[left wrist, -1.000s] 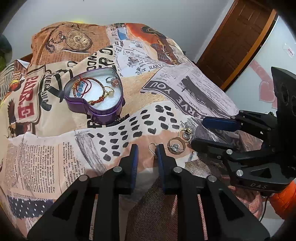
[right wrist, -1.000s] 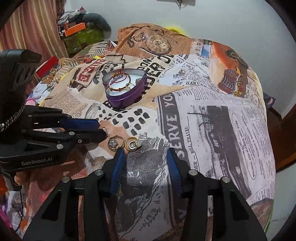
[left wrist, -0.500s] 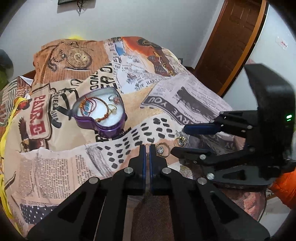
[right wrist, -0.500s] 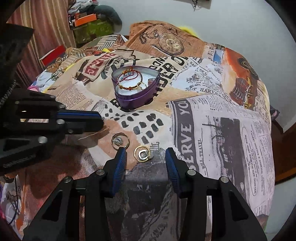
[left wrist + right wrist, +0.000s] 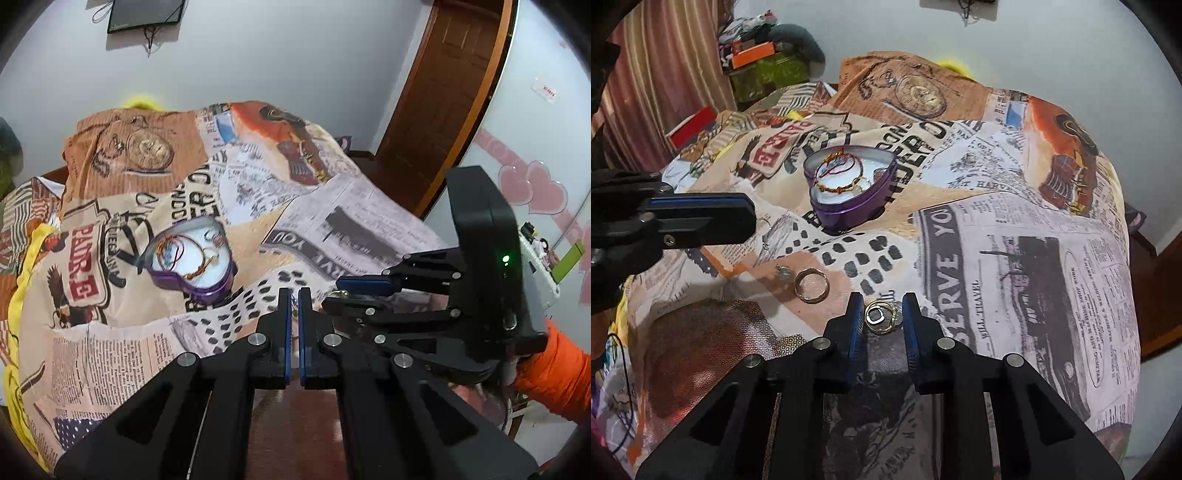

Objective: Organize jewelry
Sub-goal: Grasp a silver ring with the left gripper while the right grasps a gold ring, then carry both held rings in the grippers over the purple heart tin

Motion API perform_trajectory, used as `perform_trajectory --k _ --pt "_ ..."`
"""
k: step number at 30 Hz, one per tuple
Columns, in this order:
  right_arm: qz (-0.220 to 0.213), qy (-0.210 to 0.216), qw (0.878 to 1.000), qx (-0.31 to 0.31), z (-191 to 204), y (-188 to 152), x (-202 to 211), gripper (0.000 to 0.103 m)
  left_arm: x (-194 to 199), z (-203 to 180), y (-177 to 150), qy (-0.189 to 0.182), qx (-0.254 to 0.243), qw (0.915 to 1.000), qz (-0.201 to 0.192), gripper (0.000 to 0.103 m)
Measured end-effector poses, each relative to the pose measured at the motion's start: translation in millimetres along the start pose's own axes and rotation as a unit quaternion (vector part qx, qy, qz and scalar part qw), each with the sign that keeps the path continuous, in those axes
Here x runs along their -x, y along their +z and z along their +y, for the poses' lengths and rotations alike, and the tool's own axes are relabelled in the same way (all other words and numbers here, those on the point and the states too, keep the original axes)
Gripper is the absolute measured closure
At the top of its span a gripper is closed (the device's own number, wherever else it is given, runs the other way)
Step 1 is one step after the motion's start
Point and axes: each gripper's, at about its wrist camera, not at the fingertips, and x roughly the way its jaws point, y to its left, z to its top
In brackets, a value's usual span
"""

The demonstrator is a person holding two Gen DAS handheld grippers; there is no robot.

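On my left wrist camera, the left gripper (image 5: pixel 294 295) sits nearly closed, its blue pads (image 5: pixel 285 317) a thin slit apart. Something small and wiry shows in that slit near the tips, probably an earring, but it is too small for me to say whether the pads actually pinch it. Beyond the tips and to the left, the purple heart-shaped tin (image 5: pixel 192 254) rests on the newspaper-print bedspread (image 5: pixel 110 350), with a red-and-gold bracelet (image 5: pixel 184 260) and a ring or two lying on its white lining. The right gripper (image 5: pixel 332 293) reaches in from the right side of this view, its fingers held apart, tips close to my left tips. A brown door (image 5: pixel 443 103) stands behind it.

On my right wrist camera, the right gripper (image 5: pixel 880 312) is moderately spread, and a gold ring with a square face (image 5: pixel 881 317) lies on the bedspread (image 5: pixel 1015 277) between its fingertips; I see gaps on both sides, so the pads are not touching it. A plain gold band (image 5: pixel 812 285) lies flat just to the left, and a small silver stud (image 5: pixel 783 272) sits beside that. The left gripper (image 5: pixel 750 218) comes in from the left edge, raised above the cloth, with a thin hook earring (image 5: pixel 765 240) dangling under its tip. The tin (image 5: pixel 849 192) lies further back, centred, well apart from the loose rings
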Motion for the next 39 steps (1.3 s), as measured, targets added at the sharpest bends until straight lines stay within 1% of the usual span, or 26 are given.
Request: perform_trajectory --k 3,8,13,20,24,30,39 --pt "-0.011 -0.006 1.000 -0.006 -2 0 10 0.084 7 -3 6 -0.005 0.004 1.0000 -0.008 0.102" --pt "-0.038 -0.014 0.999 -0.014 -4 5 29 0.084 20 -4 13 0.005 0.008 0.9996 -0.026 0.102" --pt "-0.070 -0.020 0.997 -0.019 -5 13 51 0.084 30 -1 16 0.029 0.007 0.9989 -0.036 0.102" --pt "-0.100 -0.021 0.995 -0.016 2 27 65 0.084 40 14 24 0.057 0.013 0.9970 -0.050 0.102" --pt "-0.107 -0.017 0.994 -0.017 6 37 63 0.084 39 27 29 0.072 0.018 0.9957 -0.054 0.102" --pt "-0.107 -0.007 0.994 -0.016 11 50 51 0.084 32 50 32 0.087 0.033 0.9942 -0.053 0.102" --pt "-0.094 -0.002 0.995 -0.009 15 74 23 0.084 15 82 39 0.096 0.052 0.9927 -0.051 0.102"
